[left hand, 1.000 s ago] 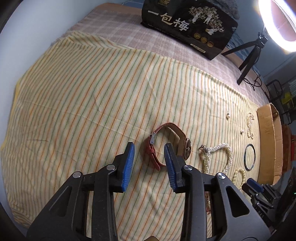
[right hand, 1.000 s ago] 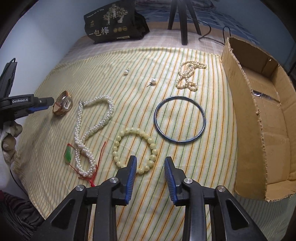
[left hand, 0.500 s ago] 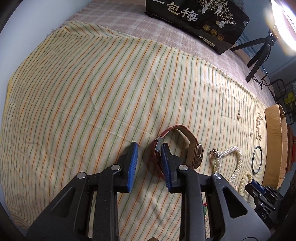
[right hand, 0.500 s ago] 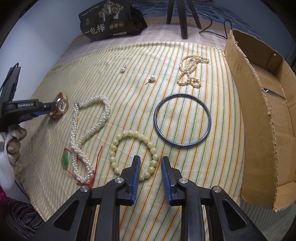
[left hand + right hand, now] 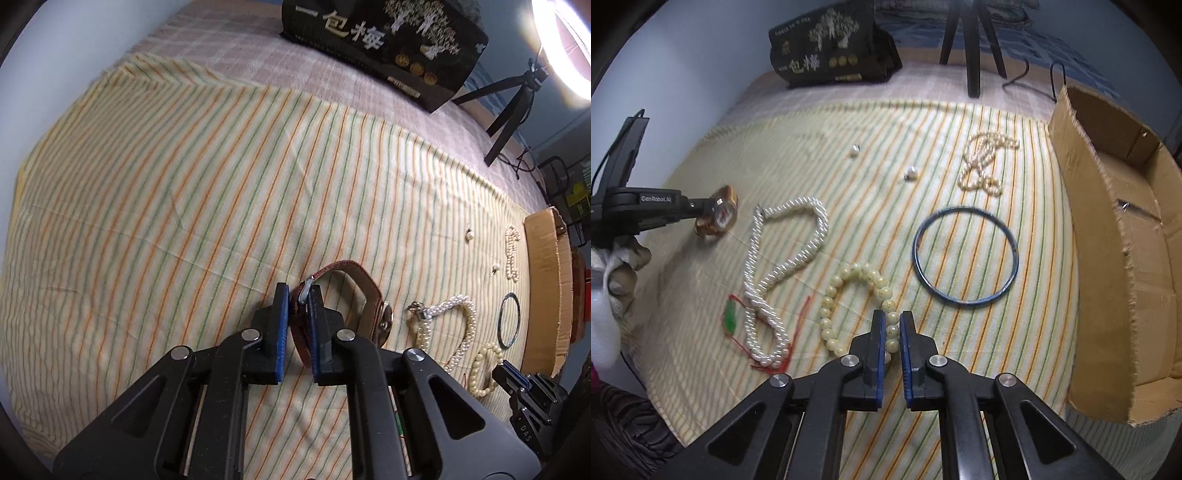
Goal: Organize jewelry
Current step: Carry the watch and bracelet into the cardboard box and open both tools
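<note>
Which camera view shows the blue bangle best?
The right wrist view: the blue bangle lies there as a whole, large ring on the striped cloth, beside the cardboard box. In the left wrist view it is only a small, squeezed oval near the frame's edge.

Yellow cloth [image 5: 184, 177] with orange and green stripes; red-brown watch strap [image 5: 364, 280]; white pearl necklace [image 5: 790, 258]; dark blue bangle [image 5: 966, 254].
</note>
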Available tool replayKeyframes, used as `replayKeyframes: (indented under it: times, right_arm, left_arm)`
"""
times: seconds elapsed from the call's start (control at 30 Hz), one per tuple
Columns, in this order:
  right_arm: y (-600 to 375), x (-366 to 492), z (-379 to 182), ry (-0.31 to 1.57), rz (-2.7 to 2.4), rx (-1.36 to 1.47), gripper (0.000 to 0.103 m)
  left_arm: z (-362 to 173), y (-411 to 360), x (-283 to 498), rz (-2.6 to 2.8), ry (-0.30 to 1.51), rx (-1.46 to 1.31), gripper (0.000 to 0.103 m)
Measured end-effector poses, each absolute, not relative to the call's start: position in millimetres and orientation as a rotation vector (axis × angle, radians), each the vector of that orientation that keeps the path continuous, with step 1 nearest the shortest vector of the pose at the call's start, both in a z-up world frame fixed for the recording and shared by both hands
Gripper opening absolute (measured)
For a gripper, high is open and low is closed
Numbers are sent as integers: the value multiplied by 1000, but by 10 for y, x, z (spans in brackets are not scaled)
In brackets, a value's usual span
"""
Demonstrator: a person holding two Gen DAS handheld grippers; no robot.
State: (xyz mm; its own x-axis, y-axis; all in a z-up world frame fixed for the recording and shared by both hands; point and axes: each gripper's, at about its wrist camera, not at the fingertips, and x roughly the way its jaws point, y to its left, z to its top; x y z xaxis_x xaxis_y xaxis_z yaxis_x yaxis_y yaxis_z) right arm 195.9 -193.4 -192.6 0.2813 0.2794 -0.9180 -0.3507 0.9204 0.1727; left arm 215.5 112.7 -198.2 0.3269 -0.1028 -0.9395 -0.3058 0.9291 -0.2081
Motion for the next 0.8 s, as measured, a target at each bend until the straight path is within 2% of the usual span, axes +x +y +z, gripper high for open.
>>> replayKeyframes:
  times: [0.47,0.8]
  right_arm:
    - [-1884,1771,-1362,1048,463,-69,5]
    - [-2122,1728,-1031,964,462,5,5]
  left_arm:
    - [-1499,1139,2003,106,1107,-381,8]
    - [-1114,802,1907,15,1016,-364,8]
